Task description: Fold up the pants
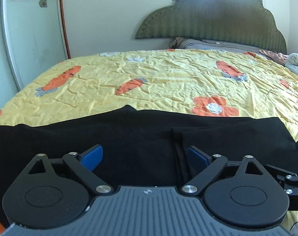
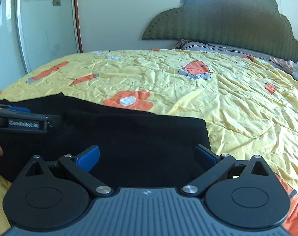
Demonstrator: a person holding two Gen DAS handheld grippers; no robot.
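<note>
The black pants [image 1: 129, 137] are laid flat along the near edge of the bed [image 1: 168, 74], over a yellow quilt [image 2: 237, 102] printed with carrots and orange flowers. In the left wrist view, the garment is seen stretching across almost the whole width of the frame, with a folded layer [image 1: 237, 137] lying on top toward the right and its edge running down between the blue pads.

The left hand-held gripper [image 1: 145, 158] is held low over the pants with its jaws spread wide; nothing is caught between the blue pads [image 1: 91, 157], and only dark cloth is seen beneath them. Whether the pads touch the cloth cannot be told.

The right hand-held gripper [image 2: 147, 157] is likewise spread wide and grips nothing. It is placed over the right end of the pants [image 2: 129, 133], whose right edge is seen just beside the right pad [image 2: 206, 155], with bare quilt beyond it.

In the right wrist view the left hand-held gripper [image 2: 24, 122] is seen from the side at the left of the frame, over the same garment.

A green headboard [image 1: 217, 19] and a pillow [image 2: 204, 46] are seen at the far end of the bed.
</note>
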